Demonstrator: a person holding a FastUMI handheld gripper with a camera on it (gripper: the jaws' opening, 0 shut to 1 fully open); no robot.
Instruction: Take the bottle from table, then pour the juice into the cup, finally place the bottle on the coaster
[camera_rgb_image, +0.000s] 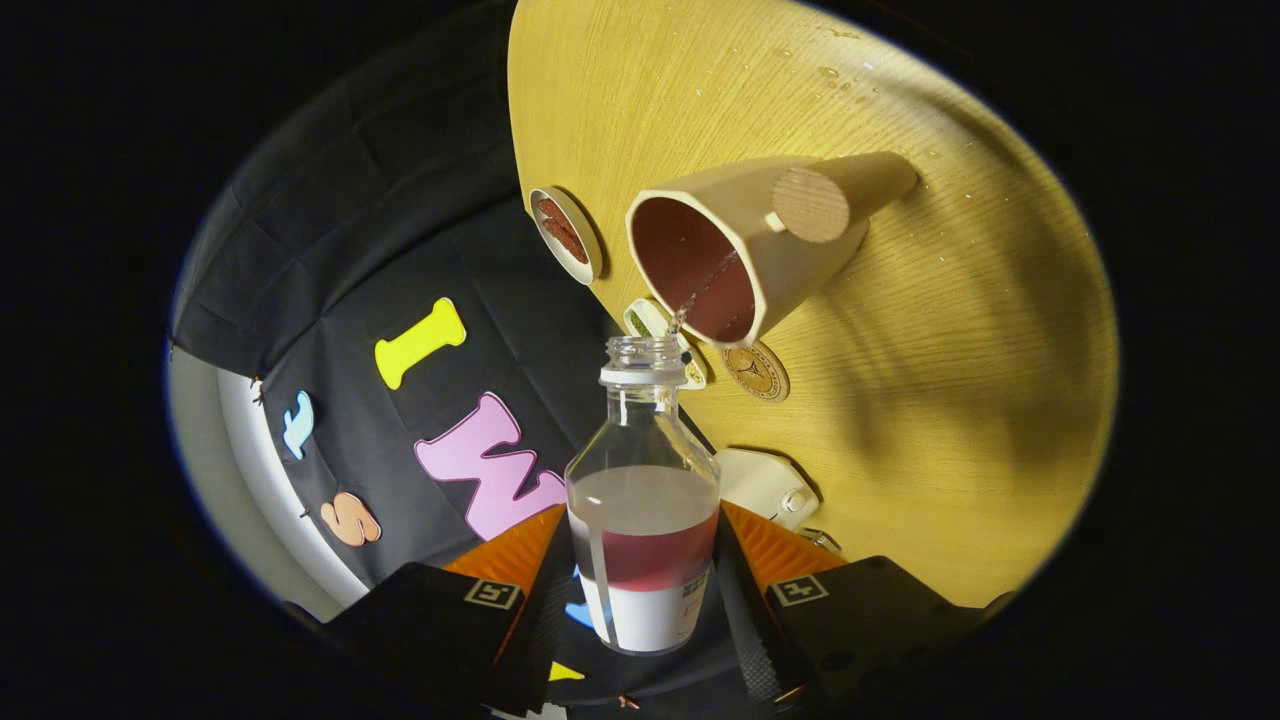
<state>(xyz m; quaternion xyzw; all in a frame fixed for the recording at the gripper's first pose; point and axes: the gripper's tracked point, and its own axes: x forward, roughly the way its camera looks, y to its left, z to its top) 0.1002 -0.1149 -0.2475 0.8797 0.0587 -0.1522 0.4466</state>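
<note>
A clear plastic bottle (645, 500) with a white label sits clamped between my two fingers, and my gripper (645, 590) is shut on its lower body. It is uncapped and tipped over so its mouth points at the cup (740, 250), a cream mug with a dark red inside and a round wooden handle. A thin stream of juice (700, 295) runs from the bottle mouth into the cup. Clear liquid still stands in the bottle's body. A round brown coaster (755, 372) lies on the wooden table (950, 400) just beside the cup, beyond the bottle mouth.
A small white dish (566, 234) with something red-brown in it sits near the table edge beside the cup. Another small white item (650, 322) lies behind the bottle mouth. A white device (765, 485) rests on the table near my fingers. Water drops dot the table beyond the cup.
</note>
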